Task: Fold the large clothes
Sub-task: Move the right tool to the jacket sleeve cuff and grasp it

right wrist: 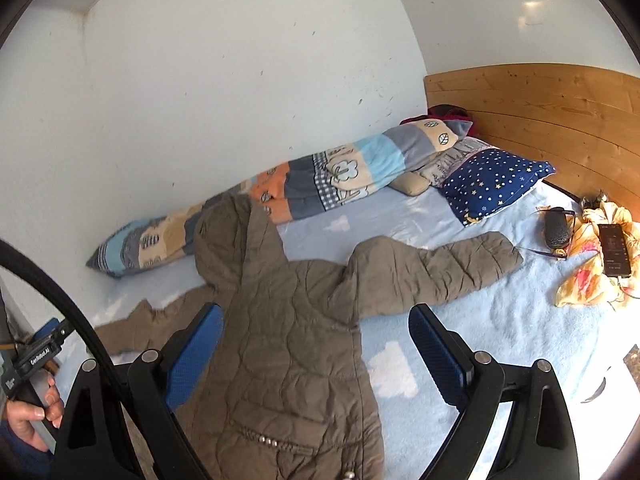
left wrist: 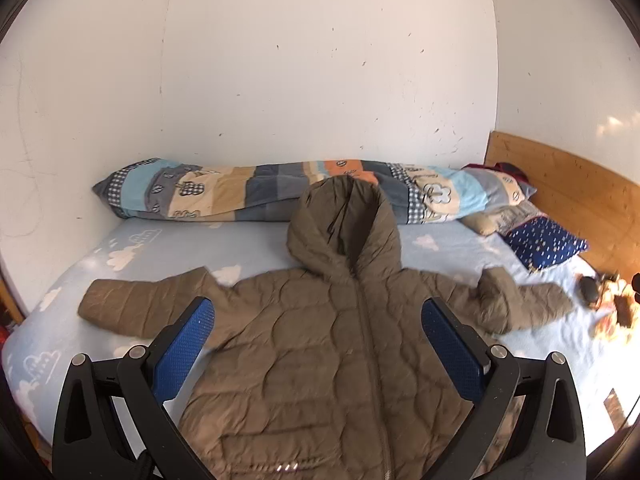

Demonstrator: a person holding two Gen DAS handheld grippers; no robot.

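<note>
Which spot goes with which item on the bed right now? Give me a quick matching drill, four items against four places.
Items:
1. jacket
2. patchwork quilt
3. starry pillow
4. phone

Places:
A. on the yellow floral cloth
B. spread flat, sleeves out, mid-bed
C. rolled along the wall
D. beside the wooden headboard

Pairs: 1-B, 2-C, 3-D, 4-A
</note>
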